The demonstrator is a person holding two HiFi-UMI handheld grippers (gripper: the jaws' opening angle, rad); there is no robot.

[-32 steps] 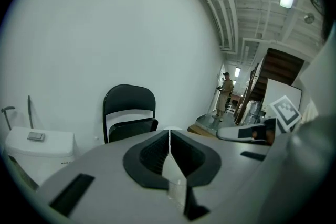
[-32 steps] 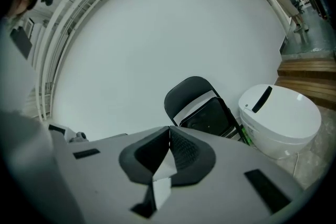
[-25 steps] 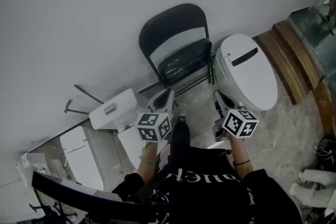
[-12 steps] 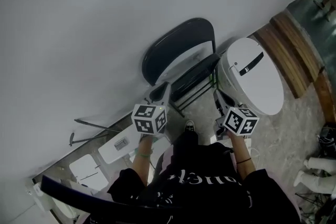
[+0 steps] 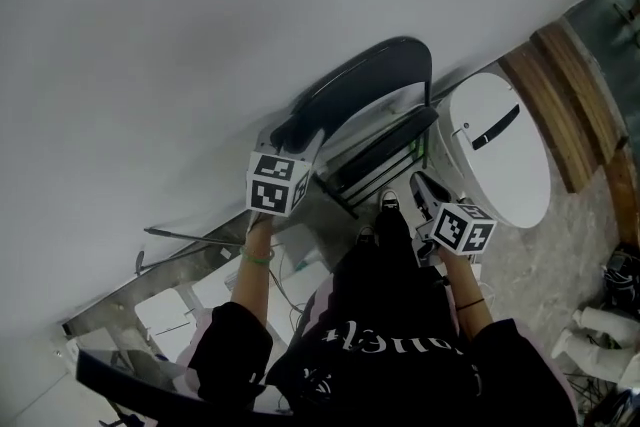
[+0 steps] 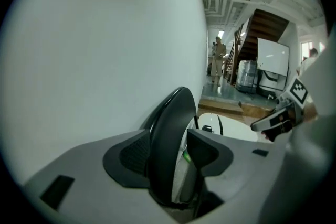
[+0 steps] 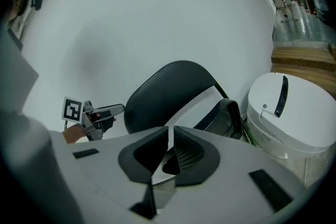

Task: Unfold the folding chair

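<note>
A black folding chair [image 5: 372, 85] leans folded against the white wall, its seat [image 5: 385, 150] flat against the frame. My left gripper [image 5: 291, 134] is at the backrest's left edge. In the left gripper view its jaws are opening around that edge [image 6: 174, 113]; the right pad [image 6: 208, 150] stands clear of it. My right gripper [image 5: 421, 187] hangs shut and empty in front of the seat's right side, not touching it. The right gripper view shows the backrest [image 7: 168, 86] and seat [image 7: 227, 115] beyond the shut right gripper [image 7: 170, 140], with the left gripper [image 7: 107, 111] at the chair's left.
A white oval lidded unit [image 5: 500, 155] stands close to the chair's right. Wooden steps [image 5: 575, 105] lie further right. White boxes and a metal frame [image 5: 190, 300] are on the floor at left. A shoe [image 5: 388, 202] is near the chair's foot.
My left gripper moved up and forward to the backrest's left edge and its jaws spread. The right gripper edged toward the seat. The view swung, so the chair sits more to the right.
</note>
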